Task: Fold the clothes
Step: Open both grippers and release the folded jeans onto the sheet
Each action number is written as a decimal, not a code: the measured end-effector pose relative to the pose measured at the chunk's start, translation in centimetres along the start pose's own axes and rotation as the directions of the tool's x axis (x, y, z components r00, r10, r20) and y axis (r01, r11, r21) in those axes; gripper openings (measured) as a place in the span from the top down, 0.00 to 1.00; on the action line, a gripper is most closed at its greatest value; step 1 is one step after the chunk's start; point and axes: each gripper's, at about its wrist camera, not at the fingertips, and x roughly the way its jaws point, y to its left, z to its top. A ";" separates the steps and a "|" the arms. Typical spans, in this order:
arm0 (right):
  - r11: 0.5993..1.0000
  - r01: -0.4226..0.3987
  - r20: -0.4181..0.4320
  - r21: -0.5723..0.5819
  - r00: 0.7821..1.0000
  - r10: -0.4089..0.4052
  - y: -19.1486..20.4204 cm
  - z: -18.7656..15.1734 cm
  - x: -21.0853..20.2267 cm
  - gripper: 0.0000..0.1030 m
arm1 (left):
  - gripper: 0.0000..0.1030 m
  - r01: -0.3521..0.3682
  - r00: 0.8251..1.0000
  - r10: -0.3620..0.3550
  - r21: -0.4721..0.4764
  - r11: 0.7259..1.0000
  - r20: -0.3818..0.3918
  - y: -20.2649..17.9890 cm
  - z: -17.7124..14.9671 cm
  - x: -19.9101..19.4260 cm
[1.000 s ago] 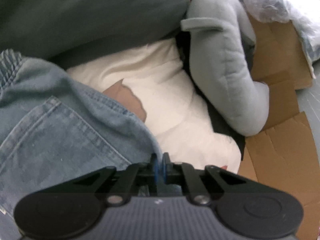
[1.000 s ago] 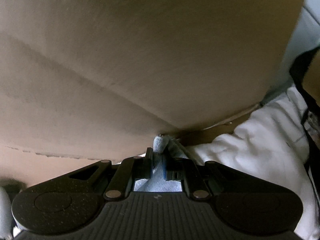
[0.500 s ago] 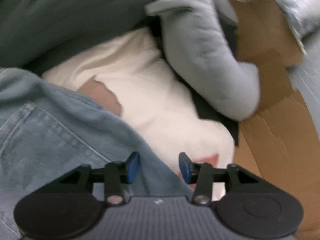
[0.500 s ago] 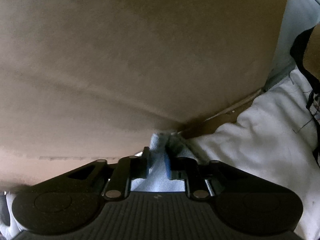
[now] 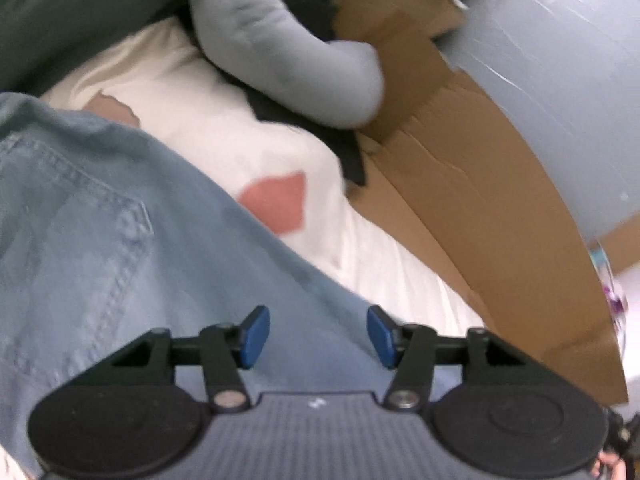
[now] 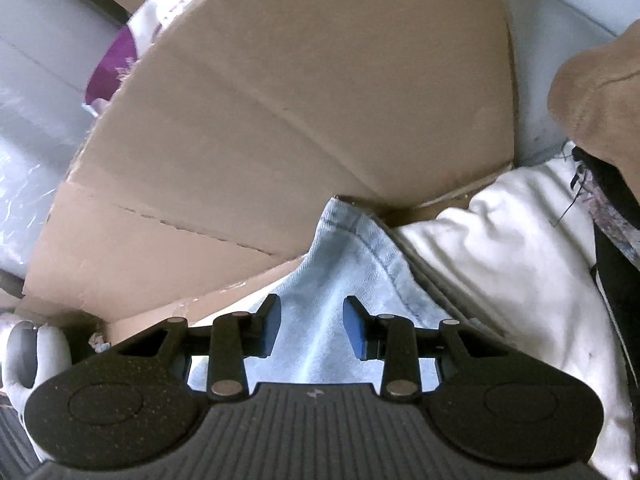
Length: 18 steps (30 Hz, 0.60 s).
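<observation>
- My left gripper point(image 5: 318, 336): jaws spread wide, holding nothing; jeans point(image 5: 120, 248) lie under and ahead-left of it.
- My right gripper point(image 6: 311, 328): jaws apart, empty; denim corner point(image 6: 352, 240) just ahead, against cardboard box point(image 6: 300, 100).
- White garment point(image 6: 508, 248) to its right.

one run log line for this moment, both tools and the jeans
left tool: open, over jeans | right tool: open, over jeans corner | jeans: released, lying on white garment beside cardboard
</observation>
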 end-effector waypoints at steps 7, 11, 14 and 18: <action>0.997 0.012 0.026 -0.081 1.000 -0.010 -1.4 0.0 -1.5 0.60 | 0.42 0.006 0.995 0.001 0.074 0.997 -0.097 -1.8 -4.7 -0.9; 0.993 -0.022 0.023 -0.113 0.999 0.024 -1.6 -1.1 -3.1 0.59 | 0.38 -0.014 0.995 0.029 0.148 0.989 -0.095 -2.8 -6.7 -2.0; 0.989 -0.016 0.012 -0.149 1.000 0.018 -1.7 -1.9 -4.7 0.59 | 0.38 -0.001 0.994 0.020 0.171 0.985 -0.107 -3.9 -7.7 -3.0; 0.990 -0.010 0.005 -0.142 1.000 0.010 -2.3 -1.9 -6.9 0.57 | 0.34 0.027 0.994 -0.005 0.202 0.979 -0.110 -6.5 -8.9 -3.6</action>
